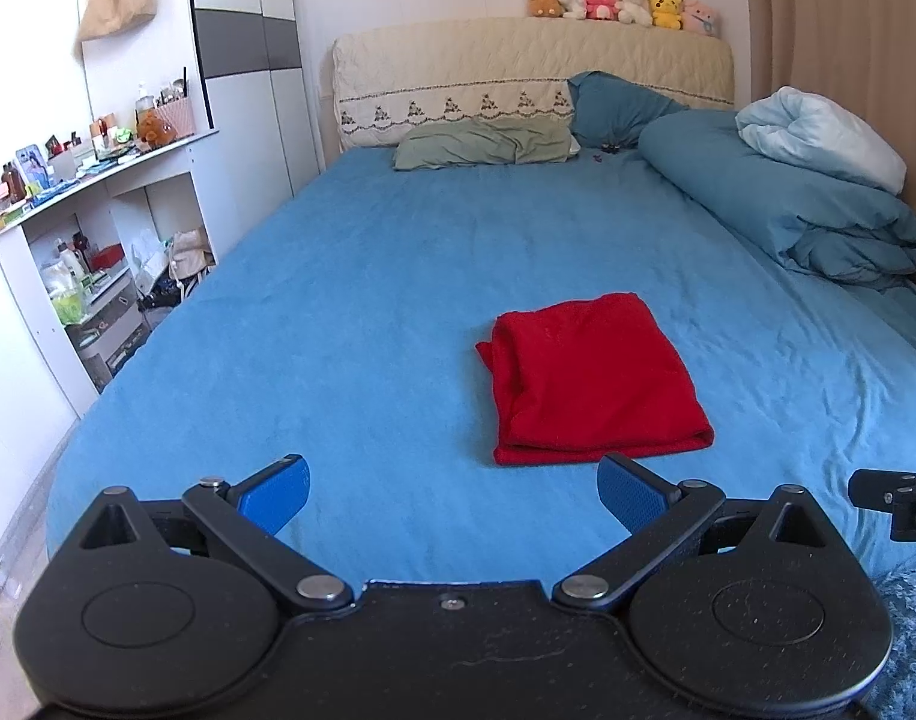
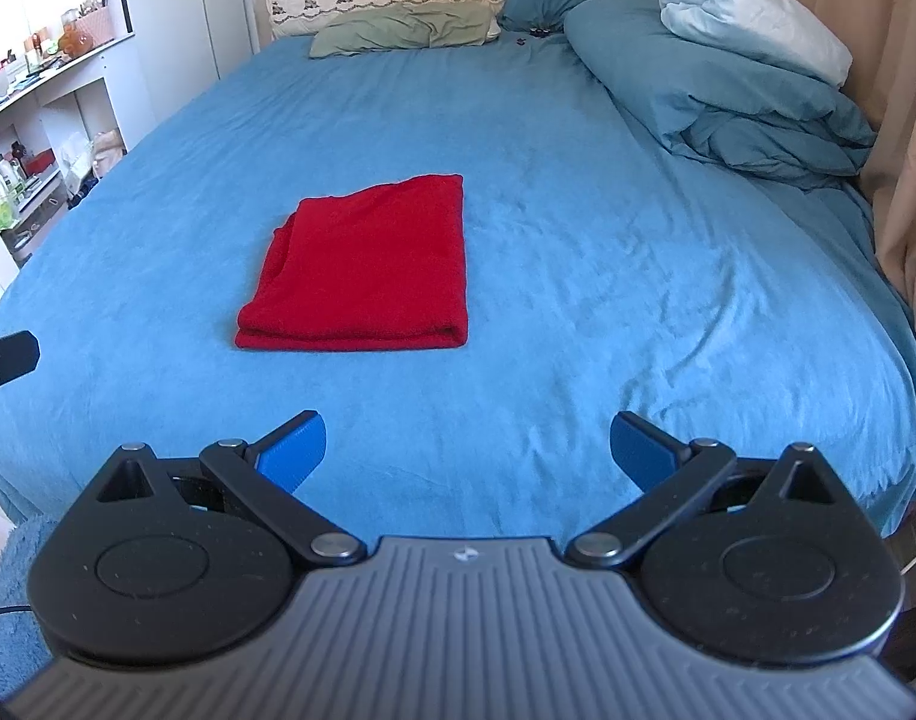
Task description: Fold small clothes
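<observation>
A red garment [image 1: 590, 378] lies folded into a flat rectangle on the blue bed sheet [image 1: 350, 312]; it also shows in the right wrist view [image 2: 368, 267]. My left gripper [image 1: 452, 495] is open and empty, held near the foot of the bed, just short of the garment's near edge and a little to its left. My right gripper [image 2: 467, 450] is open and empty, further back from the garment and to its right. A part of the right gripper shows at the right edge of the left wrist view [image 1: 896, 501].
A rolled blue duvet [image 2: 722, 90] with a pale pillow lies along the bed's right side by the curtain [image 2: 902, 120]. A green pillow [image 1: 485, 144] and headboard with plush toys [image 1: 623, 6] stand at the far end. White shelves [image 1: 98, 252] stand left.
</observation>
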